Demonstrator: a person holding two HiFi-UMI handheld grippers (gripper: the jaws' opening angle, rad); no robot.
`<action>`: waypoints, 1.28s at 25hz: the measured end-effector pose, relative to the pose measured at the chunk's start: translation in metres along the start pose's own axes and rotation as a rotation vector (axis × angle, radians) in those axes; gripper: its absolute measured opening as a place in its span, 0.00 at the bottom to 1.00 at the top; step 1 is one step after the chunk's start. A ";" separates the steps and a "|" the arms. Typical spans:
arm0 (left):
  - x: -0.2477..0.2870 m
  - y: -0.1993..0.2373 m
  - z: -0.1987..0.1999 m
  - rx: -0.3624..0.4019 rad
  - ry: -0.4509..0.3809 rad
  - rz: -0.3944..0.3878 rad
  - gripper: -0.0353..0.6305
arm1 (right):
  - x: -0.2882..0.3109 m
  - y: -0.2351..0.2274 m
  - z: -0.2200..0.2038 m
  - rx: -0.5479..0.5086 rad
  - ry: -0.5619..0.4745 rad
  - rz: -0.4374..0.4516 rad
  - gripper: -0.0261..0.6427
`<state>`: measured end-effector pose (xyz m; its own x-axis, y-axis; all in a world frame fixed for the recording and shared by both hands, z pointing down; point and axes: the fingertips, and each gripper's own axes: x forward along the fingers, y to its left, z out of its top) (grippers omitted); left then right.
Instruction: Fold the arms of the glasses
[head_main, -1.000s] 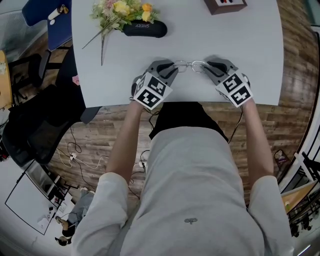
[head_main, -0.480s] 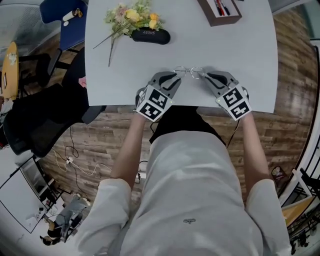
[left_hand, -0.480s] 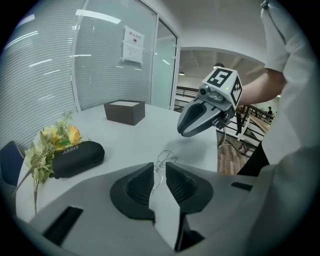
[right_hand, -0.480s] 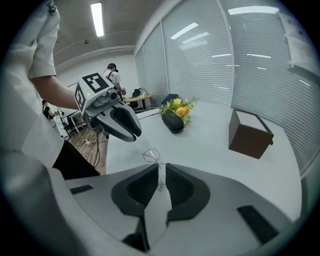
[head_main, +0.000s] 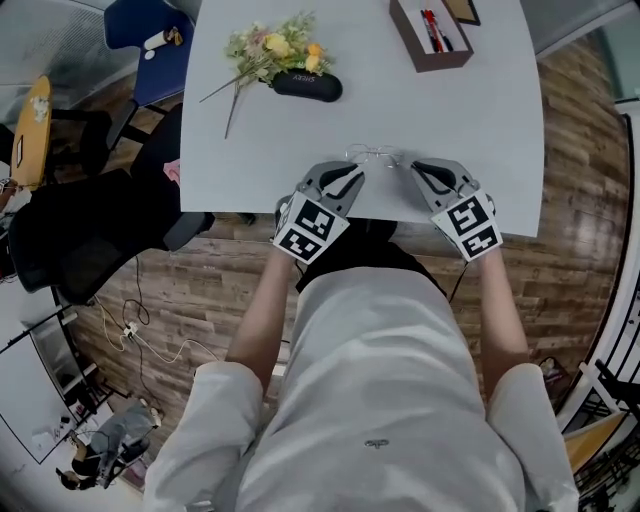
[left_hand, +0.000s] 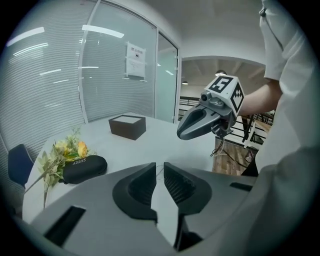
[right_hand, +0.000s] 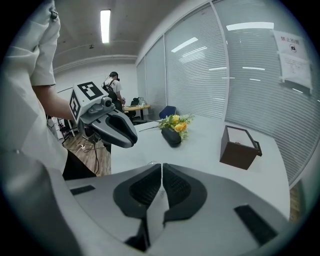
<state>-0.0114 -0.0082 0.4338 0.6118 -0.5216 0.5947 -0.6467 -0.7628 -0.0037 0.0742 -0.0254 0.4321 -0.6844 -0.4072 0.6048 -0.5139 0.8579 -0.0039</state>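
The thin wire-framed glasses (head_main: 372, 154) lie on the white table (head_main: 480, 130), near its front edge. My left gripper (head_main: 352, 172) hovers just short of their left end, and my right gripper (head_main: 420, 166) just short of their right end. Neither touches them. In the left gripper view the left gripper (left_hand: 160, 166) is closing, with a narrow gap between its jaws and nothing in it. In the right gripper view the right gripper (right_hand: 161, 166) is closing too, its pads almost meeting on nothing. A trace of wire shows just past each gripper's tips.
A black glasses case (head_main: 307, 85) and a bunch of flowers (head_main: 265, 42) lie at the table's far left. A brown box (head_main: 430, 32) with pens stands at the far right. A black chair (head_main: 90, 230) is left of the table. A person stands far off in the right gripper view.
Both grippers have lifted and pulled back from the ends of the glasses, and their jaws have narrowed. The glasses stay on the table.
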 end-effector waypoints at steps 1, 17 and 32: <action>-0.002 -0.001 0.004 -0.004 -0.013 0.003 0.14 | -0.004 0.001 0.004 0.000 -0.012 -0.005 0.06; -0.041 0.006 0.067 0.017 -0.177 0.092 0.09 | -0.050 -0.010 0.062 0.039 -0.194 -0.094 0.05; -0.062 0.019 0.089 -0.039 -0.259 0.155 0.09 | -0.070 -0.021 0.079 0.129 -0.285 -0.161 0.05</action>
<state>-0.0217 -0.0243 0.3256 0.5972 -0.7142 0.3649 -0.7552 -0.6540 -0.0439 0.0916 -0.0397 0.3270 -0.6966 -0.6212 0.3591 -0.6760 0.7359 -0.0382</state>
